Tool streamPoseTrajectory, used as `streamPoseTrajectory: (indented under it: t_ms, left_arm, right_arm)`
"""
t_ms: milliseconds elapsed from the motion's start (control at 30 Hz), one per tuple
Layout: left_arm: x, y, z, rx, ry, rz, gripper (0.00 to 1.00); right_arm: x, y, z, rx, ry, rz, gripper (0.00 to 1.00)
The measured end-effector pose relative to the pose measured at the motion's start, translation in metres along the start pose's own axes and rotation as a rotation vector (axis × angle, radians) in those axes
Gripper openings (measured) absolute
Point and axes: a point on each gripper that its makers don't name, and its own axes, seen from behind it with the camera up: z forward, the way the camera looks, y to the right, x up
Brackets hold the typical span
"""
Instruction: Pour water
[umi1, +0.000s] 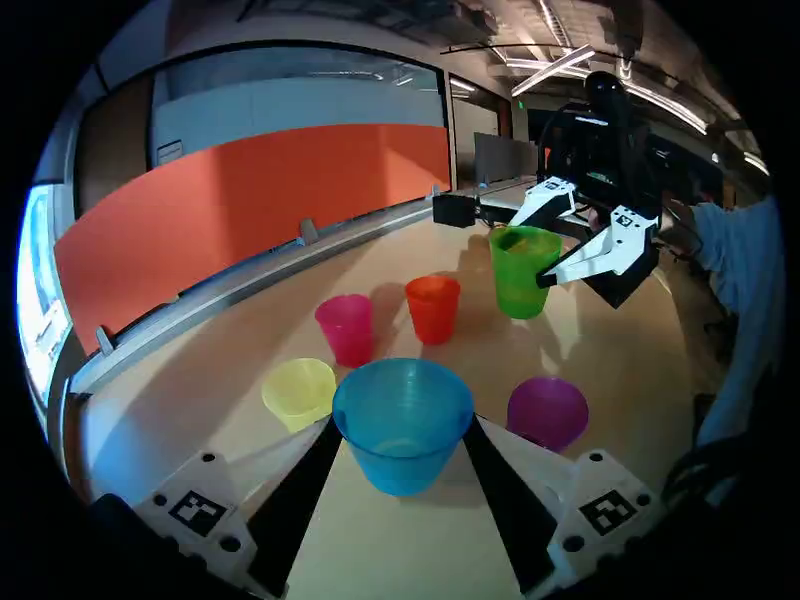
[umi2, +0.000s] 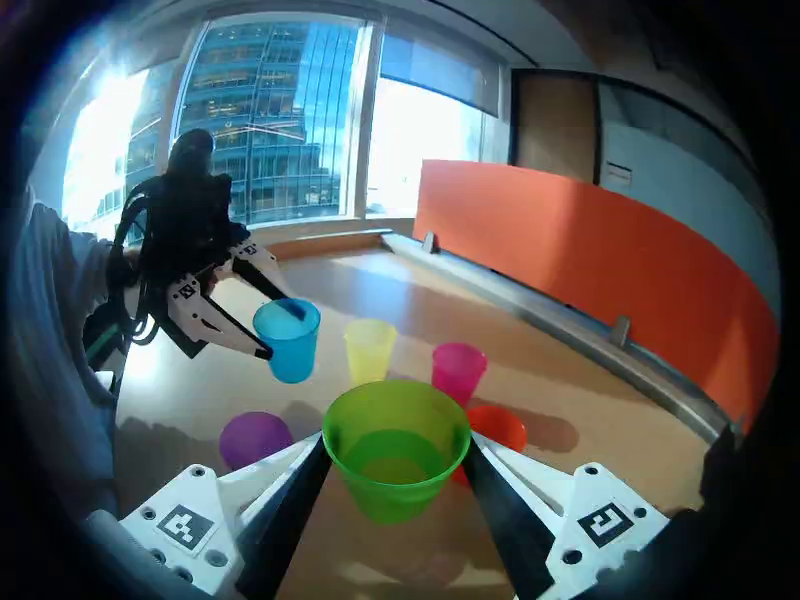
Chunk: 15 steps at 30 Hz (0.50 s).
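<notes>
In the left gripper view, my left gripper (umi1: 402, 432) is shut on a blue cup (umi1: 402, 422), held upright above the wooden table (umi1: 600, 350). Farther off, the right gripper (umi1: 545, 250) holds a green cup (umi1: 522, 268). In the right gripper view, my right gripper (umi2: 396, 452) is shut on that green cup (umi2: 396, 450), which has some liquid at its bottom. Across the table the left gripper (umi2: 275, 325) grips the blue cup (umi2: 288, 340). Both cups stand upright and apart.
Several loose cups stand on the table between the grippers: yellow (umi1: 299, 392), pink (umi1: 346, 328), orange (umi1: 432, 308) and purple (umi1: 547, 412). An orange partition (umi1: 250, 210) runs along the table's far edge. A person's sleeve (umi1: 745, 260) is at the right.
</notes>
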Motion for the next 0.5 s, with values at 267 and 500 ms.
streamPoseTrajectory:
  t_ms: [267, 500]
  left_arm:
    - [-0.02, -0.001, 0.01, -0.004, -0.042, 0.004, 0.87]
    - [-0.032, 0.0, 0.018, -0.013, -0.069, 0.002, 0.87]
  right_arm:
    - [-0.017, 0.0, 0.009, 0.004, -0.034, 0.0, 0.91]
    - [-0.032, -0.001, 0.016, 0.011, -0.062, -0.002, 0.91]
